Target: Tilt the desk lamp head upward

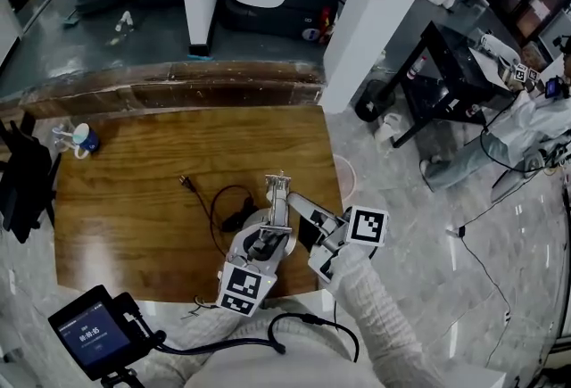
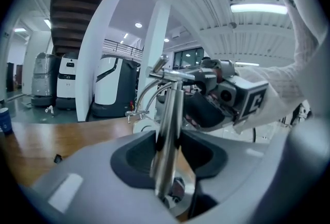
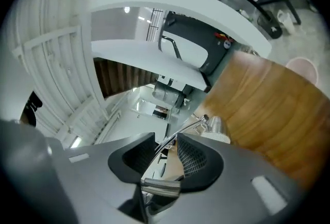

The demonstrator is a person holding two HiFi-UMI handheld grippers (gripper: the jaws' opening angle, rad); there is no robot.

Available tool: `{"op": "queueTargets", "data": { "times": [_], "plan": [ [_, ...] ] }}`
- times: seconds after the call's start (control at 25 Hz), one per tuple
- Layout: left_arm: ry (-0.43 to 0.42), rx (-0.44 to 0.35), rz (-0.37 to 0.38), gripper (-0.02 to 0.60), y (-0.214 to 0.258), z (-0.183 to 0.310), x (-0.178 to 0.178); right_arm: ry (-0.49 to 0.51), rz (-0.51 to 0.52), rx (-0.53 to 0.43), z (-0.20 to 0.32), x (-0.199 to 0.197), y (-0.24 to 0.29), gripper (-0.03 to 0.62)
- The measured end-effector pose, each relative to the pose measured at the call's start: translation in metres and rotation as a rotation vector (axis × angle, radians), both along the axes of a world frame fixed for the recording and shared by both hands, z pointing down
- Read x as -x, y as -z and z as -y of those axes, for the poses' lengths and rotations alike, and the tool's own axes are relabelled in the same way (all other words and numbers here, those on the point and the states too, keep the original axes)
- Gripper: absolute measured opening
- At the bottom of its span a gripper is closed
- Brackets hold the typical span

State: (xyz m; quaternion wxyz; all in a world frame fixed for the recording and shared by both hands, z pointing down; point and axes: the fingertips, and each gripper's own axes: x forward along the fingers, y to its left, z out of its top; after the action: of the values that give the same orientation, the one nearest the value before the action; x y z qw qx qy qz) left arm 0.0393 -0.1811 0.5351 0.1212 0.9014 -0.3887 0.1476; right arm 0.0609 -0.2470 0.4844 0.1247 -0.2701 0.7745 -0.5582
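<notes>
The left gripper (image 2: pixel 167 141) holds its jaws wide, with the upright metal stem (image 2: pixel 168 107) of the desk lamp (image 1: pixel 278 199) loose between them. The right gripper (image 3: pixel 166 158), jaws partly apart, straddles the lamp's thin slanting arm (image 3: pixel 181 133) unpinched, likely nearer the lamp's head. The lamp stands on a wooden table (image 1: pixel 134 199).

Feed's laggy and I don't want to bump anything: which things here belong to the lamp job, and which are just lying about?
In the job: desk lamp, its plug, left tongs, right tongs, both open round the lamp's metal rods.
Lying about: blue cup, handheld screen.
</notes>
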Motion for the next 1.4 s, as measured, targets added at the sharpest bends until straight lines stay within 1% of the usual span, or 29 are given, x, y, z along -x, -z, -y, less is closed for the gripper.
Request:
{"op": "queueTargets", "data": {
  "times": [0.2,0.32,0.4,0.48,0.52,0.6,0.76,0.92,1.24,1.4],
  "plan": [
    [-0.007,-0.001,0.005,0.147,0.0,-0.001,-0.003,0.032,0.118,0.11,0.0,0.007,-0.008,0.132],
    [-0.013,-0.004,0.008,0.146,0.0,-0.002,-0.004,0.053,0.158,0.151,0.001,0.01,-0.011,0.135],
    [-0.014,-0.009,0.014,0.146,-0.001,-0.002,-0.005,0.092,0.167,0.158,0.002,0.018,-0.012,0.133],
    [-0.016,-0.011,0.019,0.143,-0.002,-0.002,-0.005,0.134,0.14,0.156,0.002,0.026,-0.012,0.138],
    [-0.017,-0.011,0.019,0.144,-0.002,-0.003,-0.005,0.146,0.117,0.153,0.002,0.028,-0.012,0.128],
    [-0.019,-0.012,0.019,0.144,-0.002,-0.004,-0.005,0.154,0.097,0.151,0.003,0.03,-0.012,0.127],
    [-0.022,-0.011,0.018,0.144,-0.001,-0.004,-0.005,0.179,0.114,0.126,0.004,0.03,-0.011,0.138],
    [-0.02,-0.006,0.016,0.144,-0.002,-0.004,-0.004,0.191,0.141,0.143,0.005,0.031,-0.013,0.143],
    [-0.013,-0.003,0.013,0.144,-0.003,-0.001,-0.004,0.231,0.079,0.048,0.006,0.035,-0.009,0.153],
    [-0.01,0.0,0.014,0.144,-0.003,-0.001,-0.004,0.226,0.069,0.026,0.006,0.036,-0.006,0.156]
  ]
}}
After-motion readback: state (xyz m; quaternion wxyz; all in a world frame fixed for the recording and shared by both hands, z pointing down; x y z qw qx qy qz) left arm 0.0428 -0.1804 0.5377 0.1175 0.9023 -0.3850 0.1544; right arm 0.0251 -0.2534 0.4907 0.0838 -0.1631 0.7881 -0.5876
